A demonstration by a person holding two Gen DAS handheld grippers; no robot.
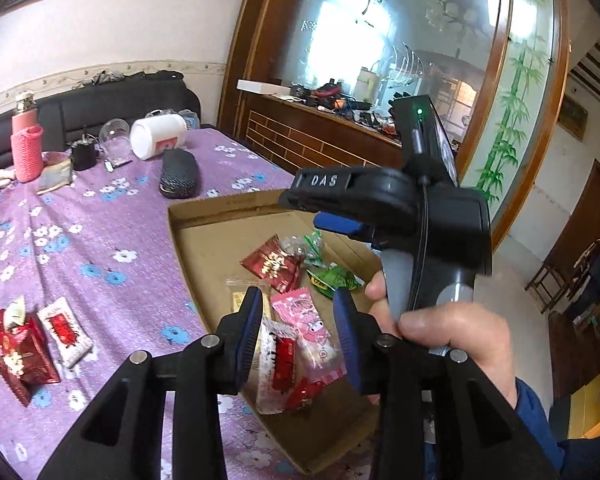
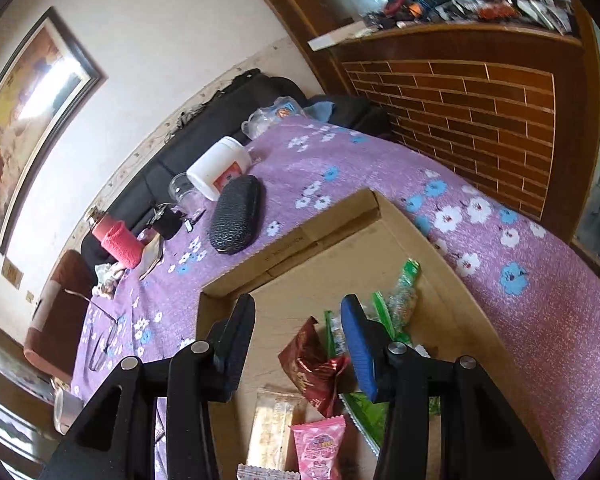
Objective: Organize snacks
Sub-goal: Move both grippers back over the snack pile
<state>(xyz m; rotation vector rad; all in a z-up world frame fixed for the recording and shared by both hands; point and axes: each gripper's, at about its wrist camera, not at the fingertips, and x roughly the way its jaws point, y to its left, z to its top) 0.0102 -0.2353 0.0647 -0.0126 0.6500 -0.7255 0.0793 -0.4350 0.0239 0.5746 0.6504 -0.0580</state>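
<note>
Roughly halfway by looks: crinkly foil and plastic snack packets (image 1: pixel 296 320) piled in flat cardboard box (image 1: pixel 204 248), centre frame. Smaller heap (image 1: pixel 28 344) left on purple floral worktop (image 1: pixel 100 240), lower left. Your left tool (image 1: pixel 296 332) spread, empty, over pile; right tool (image 2: pixel 296 344) spread too, nothing pinched.

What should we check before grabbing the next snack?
1. Left gripper empty, fingers apart: ok.
2. Right gripper empty, fingers apart: ok.
3. Box open, bare floor left for more: ok.
4. Snacks already in the box, such as the pink pack, lie flat: ok.
5. Loose snacks remain on the cloth, left of the box: not ok, task unfinished.
6. Path to them clear of the right gripper, which hangs over the box beside the left one: ok.
</note>
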